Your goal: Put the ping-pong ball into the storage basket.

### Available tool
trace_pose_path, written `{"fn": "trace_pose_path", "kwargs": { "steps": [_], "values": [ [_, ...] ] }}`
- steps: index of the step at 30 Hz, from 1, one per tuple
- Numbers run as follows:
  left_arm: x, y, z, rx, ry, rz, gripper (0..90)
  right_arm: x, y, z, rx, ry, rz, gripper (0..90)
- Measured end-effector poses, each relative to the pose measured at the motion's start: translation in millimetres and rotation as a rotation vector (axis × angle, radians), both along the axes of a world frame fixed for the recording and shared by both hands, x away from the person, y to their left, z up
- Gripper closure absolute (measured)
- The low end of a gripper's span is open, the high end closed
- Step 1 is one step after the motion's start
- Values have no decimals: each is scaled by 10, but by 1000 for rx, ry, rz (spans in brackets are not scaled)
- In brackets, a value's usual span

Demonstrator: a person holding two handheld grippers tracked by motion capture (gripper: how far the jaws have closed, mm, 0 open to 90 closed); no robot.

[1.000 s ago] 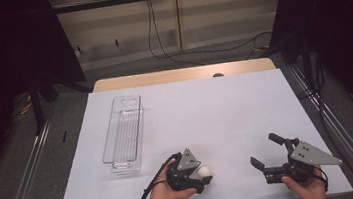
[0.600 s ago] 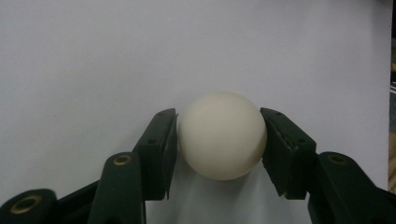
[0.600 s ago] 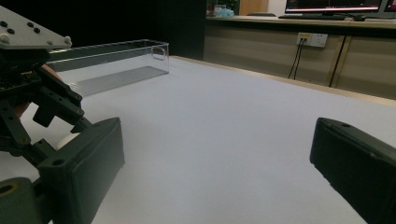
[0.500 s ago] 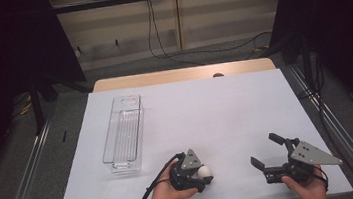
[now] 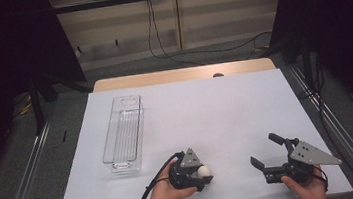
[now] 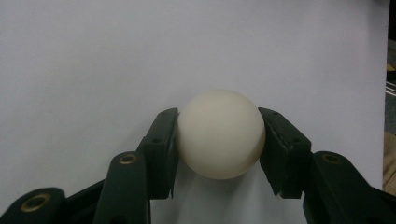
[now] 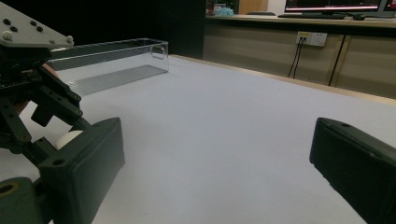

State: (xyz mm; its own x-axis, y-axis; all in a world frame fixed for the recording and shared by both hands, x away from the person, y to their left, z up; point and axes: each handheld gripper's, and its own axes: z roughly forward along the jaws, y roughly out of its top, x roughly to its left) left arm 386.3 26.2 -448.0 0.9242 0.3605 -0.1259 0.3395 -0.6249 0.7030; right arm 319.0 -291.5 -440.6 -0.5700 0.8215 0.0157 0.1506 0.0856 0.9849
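White tabletop (image 5: 216,110), unlettered: left claw (image 5: 200,173) pinches plain ball (image 6: 220,133); right claw (image 5: 267,152) spread.

The smooth round ball (image 6: 220,134) is a plain cream-white with no markings. The left tool (image 6: 219,144) gripping it is matt black with brass-coloured pivot pins; the right tool (image 5: 267,154) is black under a grey three-cornered plate. The counter (image 5: 226,109) is pale lilac-white, perhaps tinted by the lighting. The ribbed clear plastic tray (image 5: 124,133) is colourless.
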Motion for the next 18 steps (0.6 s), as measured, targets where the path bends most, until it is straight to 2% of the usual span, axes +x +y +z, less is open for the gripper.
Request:
{"fn": "trace_pose_path", "kwargs": {
  "steps": [2, 4, 5, 6, 9, 11, 14, 15, 18],
  "values": [
    [-1, -1, 7, 6, 2, -1, 510, 1, 0, -1, 0, 0, 1, 25],
    [-2, -10, 1, -23, 10, -1, 511, 1, 0, 0, 1, 0, 1, 25],
    [5, -2, 25, 6, 5, -8, 511, 1, 0, 0, 1, 0, 1, 25],
    [5, -10, 14, -26, 8, -2, 510, 0, 0, 0, 0, 0, 2, 25],
    [17, -5, 41, -28, 14, 1, 510, 0, -1, 1, -1, -2, 1, 25],
    [22, 5, 70, -10, 21, -2, 510, -1, -1, 3, -1, -3, 0, 26],
    [30, 14, 91, -26, 24, 5, 510, -2, -1, 2, 1, -1, 1, 26],
    [33, 19, 112, -13, 24, 5, 510, -1, -1, 2, 0, -1, 1, 26],
    [46, 19, 127, -39, 25, 5, 510, 0, -2, 2, 0, -1, 2, 26]
  ]
}}
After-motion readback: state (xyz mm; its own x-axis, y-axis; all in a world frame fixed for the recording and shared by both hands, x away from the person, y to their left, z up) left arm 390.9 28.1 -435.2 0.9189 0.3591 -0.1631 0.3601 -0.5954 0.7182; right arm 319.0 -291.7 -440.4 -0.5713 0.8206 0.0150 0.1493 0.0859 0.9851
